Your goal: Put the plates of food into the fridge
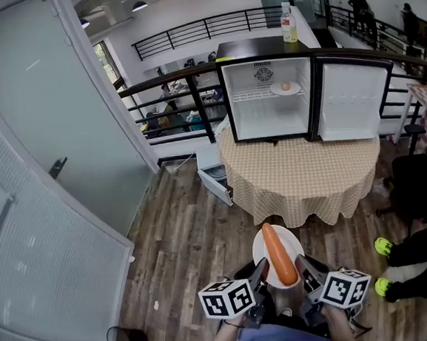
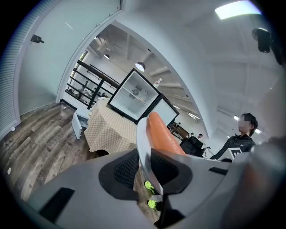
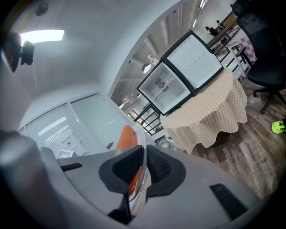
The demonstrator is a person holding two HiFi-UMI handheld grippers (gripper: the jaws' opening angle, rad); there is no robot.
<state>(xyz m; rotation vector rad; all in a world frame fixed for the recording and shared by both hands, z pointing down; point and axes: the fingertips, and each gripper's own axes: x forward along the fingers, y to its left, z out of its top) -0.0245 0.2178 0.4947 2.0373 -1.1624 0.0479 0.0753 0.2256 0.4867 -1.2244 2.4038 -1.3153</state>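
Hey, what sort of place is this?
Probably an indoor mezzanine in an office or lab building. A black railing overlooks people below, a frosted glass wall stands left, and a mini fridge sits on a clothed table.

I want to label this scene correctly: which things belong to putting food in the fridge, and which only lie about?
For the job: white plate, carrot on it, left hand-held gripper and right hand-held gripper clamping its rim, open fridge, second plate inside it.
Lying about: bottle on the fridge, black object on the floor.
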